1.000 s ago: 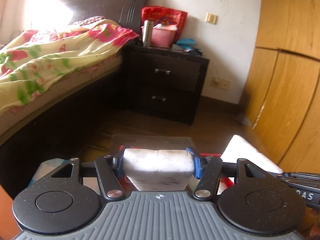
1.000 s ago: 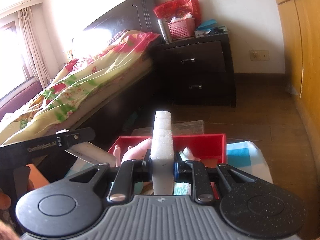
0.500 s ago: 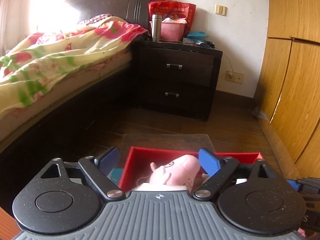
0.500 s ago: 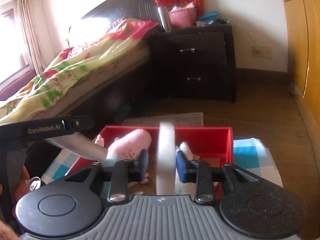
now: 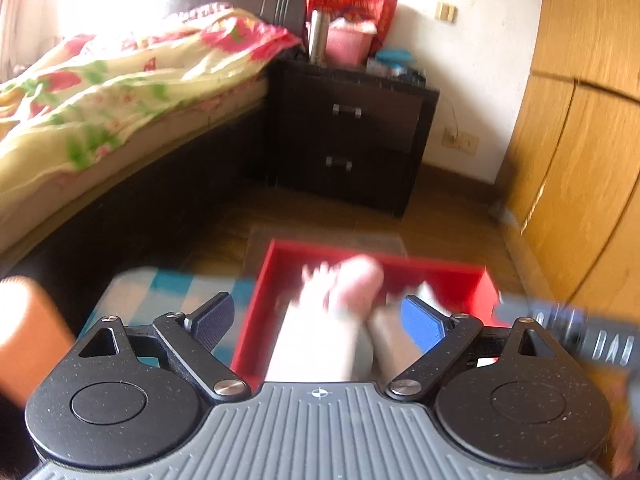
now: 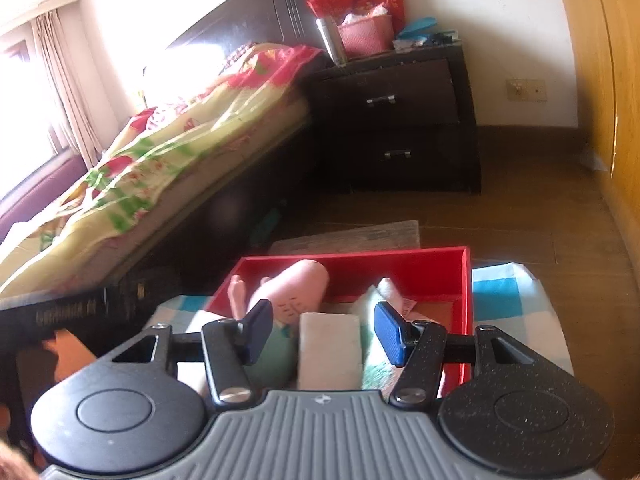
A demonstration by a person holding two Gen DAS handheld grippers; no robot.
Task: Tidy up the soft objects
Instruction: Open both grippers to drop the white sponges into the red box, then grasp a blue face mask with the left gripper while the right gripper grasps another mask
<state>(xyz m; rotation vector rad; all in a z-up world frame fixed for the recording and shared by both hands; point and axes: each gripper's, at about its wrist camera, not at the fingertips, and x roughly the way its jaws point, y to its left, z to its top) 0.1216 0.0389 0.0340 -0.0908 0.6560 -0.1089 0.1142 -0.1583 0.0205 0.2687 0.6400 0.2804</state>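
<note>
Bedroom floor beside the bed: a red box is seen holding a pink plush toy and white foam block. Left gripper is spread, ungripping; right gripper is opening, block untouched between its pads.

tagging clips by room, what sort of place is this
A bedroom, most likely: a bed with a floral yellow quilt, a dark wooden two-drawer nightstand beside it, and tall wooden wardrobe doors.

White lettering runs along the black bar of the other tongs at the right edge of the left wrist view, blurred; only "DAS" can be guessed. In the right wrist view, the black bar at the left bears unreadable smeared lettering.
</note>
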